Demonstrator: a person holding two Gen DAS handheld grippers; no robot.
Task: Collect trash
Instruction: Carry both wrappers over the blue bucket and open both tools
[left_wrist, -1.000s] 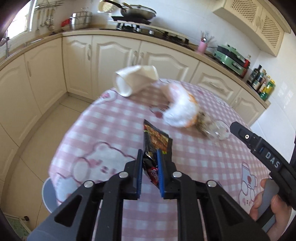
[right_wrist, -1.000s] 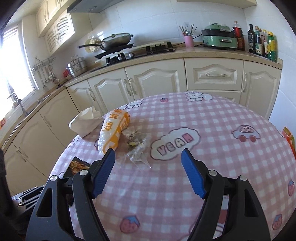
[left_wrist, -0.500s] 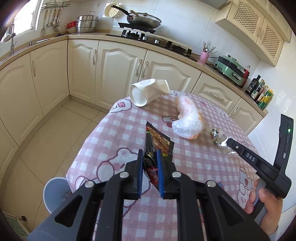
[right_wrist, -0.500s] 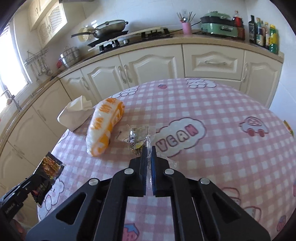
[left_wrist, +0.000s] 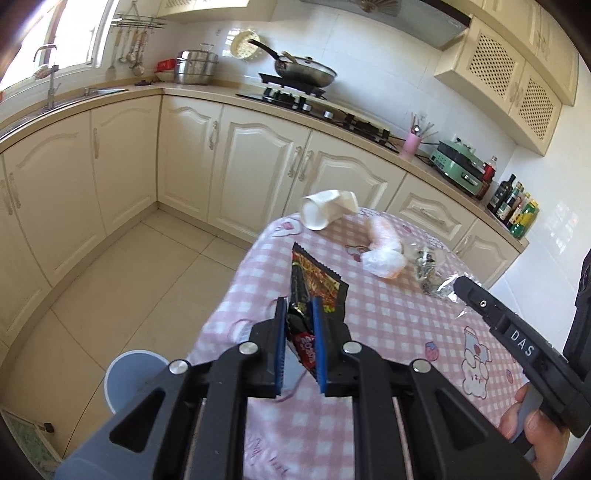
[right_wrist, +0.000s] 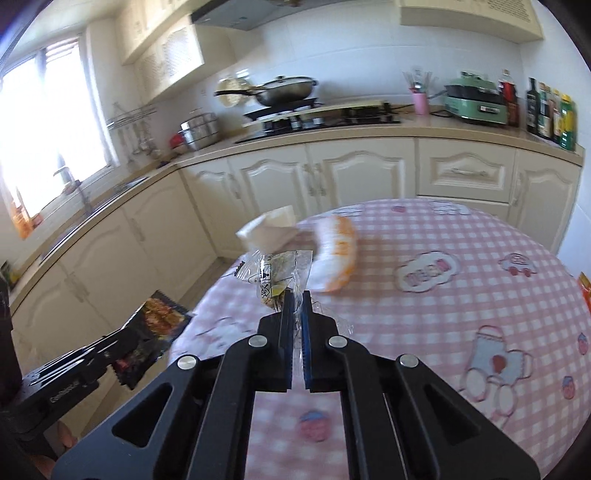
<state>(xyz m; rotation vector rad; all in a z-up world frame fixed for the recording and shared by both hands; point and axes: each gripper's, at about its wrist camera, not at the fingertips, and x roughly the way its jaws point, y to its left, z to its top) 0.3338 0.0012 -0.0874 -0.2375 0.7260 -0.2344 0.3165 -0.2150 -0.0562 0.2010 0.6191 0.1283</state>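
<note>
With both grippers clamped on trash, here's the state. The left gripper (left_wrist: 300, 310) has its blue pads pinched tight on a dark snack wrapper (left_wrist: 314, 286), which sticks up and forward out of the jaws, clear of the table (left_wrist: 388, 325) with its pink checked cloth. The right gripper (right_wrist: 296, 301) is closed almost fully on a clear plastic wrapper (right_wrist: 275, 275); the crinkled film with a printed label fans out up and left from the pads, lifted off the cloth. In the left wrist view the same clear wrapper hangs at the tip of the right gripper near the table's right side. Left on the table: a white and orange plastic bag (left_wrist: 382, 249), lying curved near the far edge, and a crumpled white paper cup (left_wrist: 327, 208) on its side just beyond it at the rim. A light blue bin (left_wrist: 131, 380) stands on the floor tiles just beside the table, below and left of the left gripper. A hand (left_wrist: 535, 430) shows on the right gripper's handle at lower right. Right wrist view is motion-blurred.
</note>
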